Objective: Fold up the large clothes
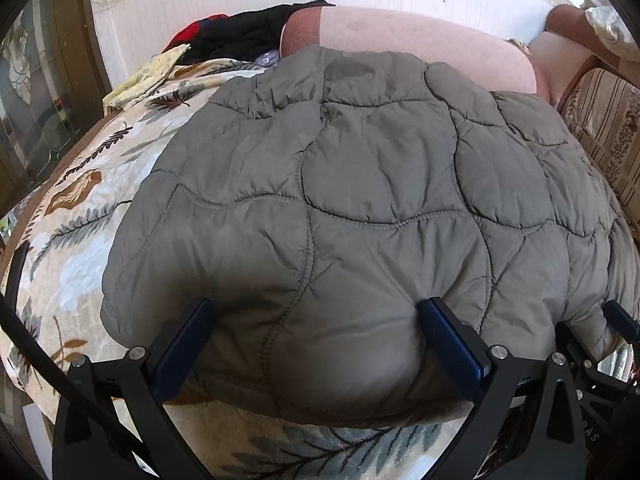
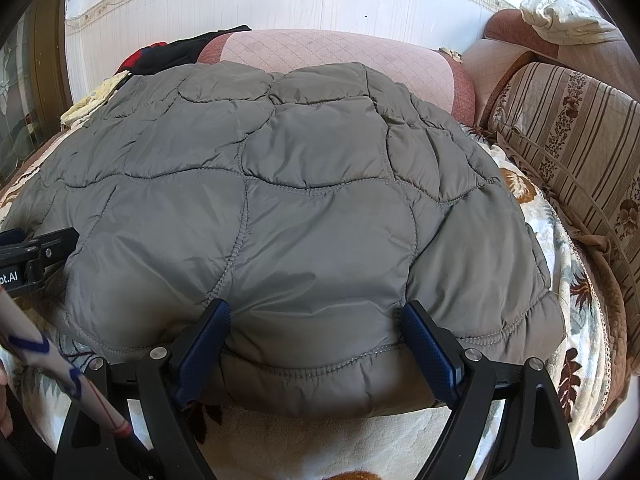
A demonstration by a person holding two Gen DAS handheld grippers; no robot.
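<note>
- Your left gripper (image 1: pixel 316 324) sits at the near hem of the jacket (image 1: pixel 360 184), jaws wide apart, a puffy bulge of fabric between them. Pads press into the padding on both sides, but whether that's a real clamp or just resting, can't tell.
- Your right gripper (image 2: pixel 316 320) is at the same near edge, further right along the hem; jaws wide, stitched hem bunched between the blue pads (image 2: pixel 208 340), which dent the fabric on each side. Grip vs. rest: can't tell here either.
- Each gripper shows at the edge of the other's view.
- Jacket: grey, quilted, spread flat w/ wavy stitch lines, covering most of the blanket (image 1: pixel 72 216).
- Blanket is cream w/ leaf print and lies under the jacket; bare strip of it at the near side, below both grippers.
- Beyond the jacket: pink cushion (image 2: pixel 320 56) against the white wall (image 2: pixel 280 4).
- Far left: pile of dark and red clothes (image 1: pixel 240 32), plus a yellowish cloth (image 1: pixel 148 76) just beside it.
- Right side: striped sofa back (image 2: pixel 572 132), w/ a white cloth (image 2: pixel 560 16) bunched on top of the armrest.
</note>
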